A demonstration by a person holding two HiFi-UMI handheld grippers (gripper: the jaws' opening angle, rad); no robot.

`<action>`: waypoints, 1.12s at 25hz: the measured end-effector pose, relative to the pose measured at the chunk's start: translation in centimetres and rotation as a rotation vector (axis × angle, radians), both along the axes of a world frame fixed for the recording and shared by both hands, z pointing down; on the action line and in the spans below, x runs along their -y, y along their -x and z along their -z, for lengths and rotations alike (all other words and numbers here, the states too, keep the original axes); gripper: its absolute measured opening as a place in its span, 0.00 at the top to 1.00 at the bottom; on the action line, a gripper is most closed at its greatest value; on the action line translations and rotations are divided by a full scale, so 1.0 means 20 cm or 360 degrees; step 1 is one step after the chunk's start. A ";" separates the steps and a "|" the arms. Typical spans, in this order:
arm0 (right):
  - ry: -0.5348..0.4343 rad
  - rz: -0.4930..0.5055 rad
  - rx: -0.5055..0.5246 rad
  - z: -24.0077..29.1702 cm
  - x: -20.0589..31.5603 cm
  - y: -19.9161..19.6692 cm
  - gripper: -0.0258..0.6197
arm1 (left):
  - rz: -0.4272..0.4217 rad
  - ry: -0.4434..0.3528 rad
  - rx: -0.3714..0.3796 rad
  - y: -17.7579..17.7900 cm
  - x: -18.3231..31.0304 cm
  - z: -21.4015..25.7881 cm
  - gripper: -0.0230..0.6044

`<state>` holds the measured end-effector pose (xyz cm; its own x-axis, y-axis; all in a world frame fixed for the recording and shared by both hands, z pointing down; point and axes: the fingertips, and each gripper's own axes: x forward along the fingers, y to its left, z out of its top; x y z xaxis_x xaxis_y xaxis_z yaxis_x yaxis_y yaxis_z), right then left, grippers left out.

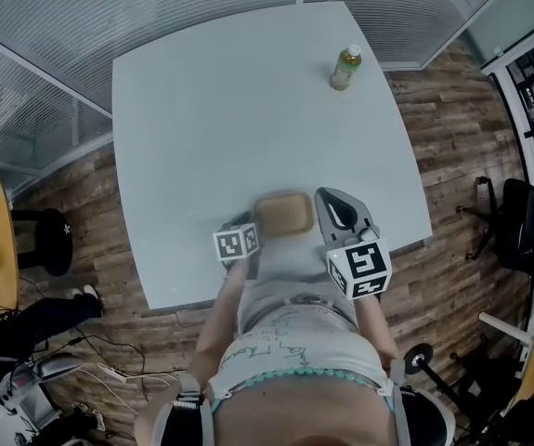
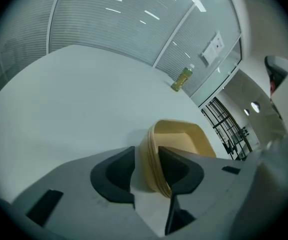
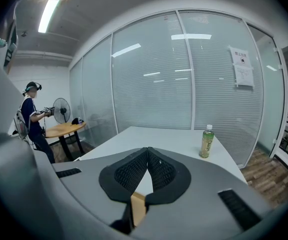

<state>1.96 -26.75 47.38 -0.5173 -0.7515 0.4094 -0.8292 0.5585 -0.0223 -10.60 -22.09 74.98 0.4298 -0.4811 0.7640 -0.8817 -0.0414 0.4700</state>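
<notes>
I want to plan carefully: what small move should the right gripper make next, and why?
Probably open the right gripper: its jaws are together beside the tan tray stack, whose left wall the left gripper seems to clamp, so it cannot take a rim yet.

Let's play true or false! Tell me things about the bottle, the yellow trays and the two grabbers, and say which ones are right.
1. The left gripper pinches the wall of the stack of yellow trays. True.
2. The green bottle lies on its side. False: it stands upright on the white table.
3. The bottle stands right next to the trays. False: it is far across the table, near the far edge.
4. The right gripper has its jaw tips together. True.
5. The bottle has no cap. False: a pale cap sits on top.
</notes>
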 end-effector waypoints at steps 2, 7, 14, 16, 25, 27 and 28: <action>0.0001 0.0003 -0.0002 0.00 -0.01 0.00 0.96 | 0.0004 0.0002 0.0005 -0.02 0.00 0.00 0.77; 0.0001 0.0023 0.0000 -0.01 -0.02 0.00 0.96 | 0.0044 0.0021 0.0069 -0.04 -0.01 0.00 0.90; 0.0003 0.0038 0.0003 0.00 -0.02 -0.02 0.96 | 0.0064 0.0069 0.0162 -0.04 0.00 0.00 0.92; 0.0001 0.0043 0.0001 0.00 -0.03 -0.02 0.96 | 0.0081 0.0073 0.0162 -0.04 0.01 0.00 0.92; -0.0010 0.0066 -0.0010 0.00 -0.05 -0.04 0.96 | 0.0232 0.0135 0.0090 -0.03 -0.01 0.02 0.92; -0.0012 0.0073 -0.0010 0.00 -0.05 -0.04 0.96 | 0.0231 0.0133 0.0109 -0.02 -0.02 0.01 0.92; -0.0012 0.0077 -0.0009 0.00 -0.06 -0.04 0.96 | 0.0230 0.0128 0.0113 -0.01 -0.02 0.02 0.92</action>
